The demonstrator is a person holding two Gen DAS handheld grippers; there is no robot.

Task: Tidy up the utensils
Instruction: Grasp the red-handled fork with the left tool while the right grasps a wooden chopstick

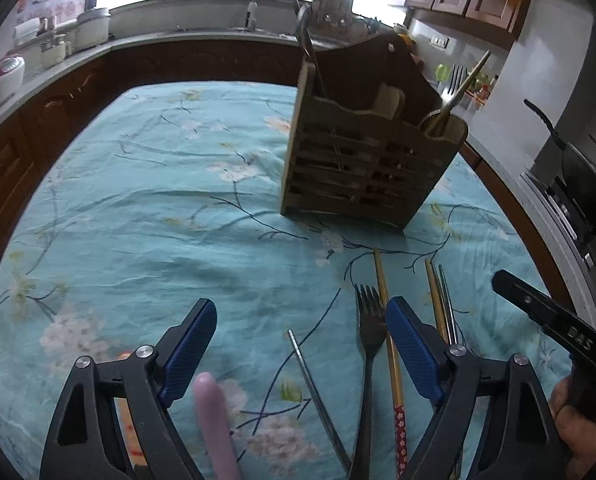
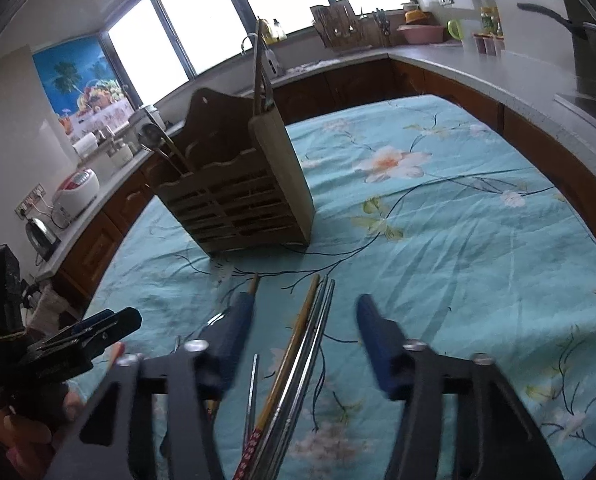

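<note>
A wooden slatted utensil holder stands on the table and holds a few utensils; it also shows in the right wrist view. On the cloth lie a dark fork, a single metal chopstick, a gold chopstick with a red patterned end, a pink handle, and a gold and steel chopstick bundle. My left gripper is open above the fork and metal chopstick. My right gripper is open over the chopstick bundle.
The table wears a turquoise floral cloth. Dark wooden counters ring it, with a rice cooker, a kettle and a black wok on the stove. The right gripper's body shows at the right of the left wrist view.
</note>
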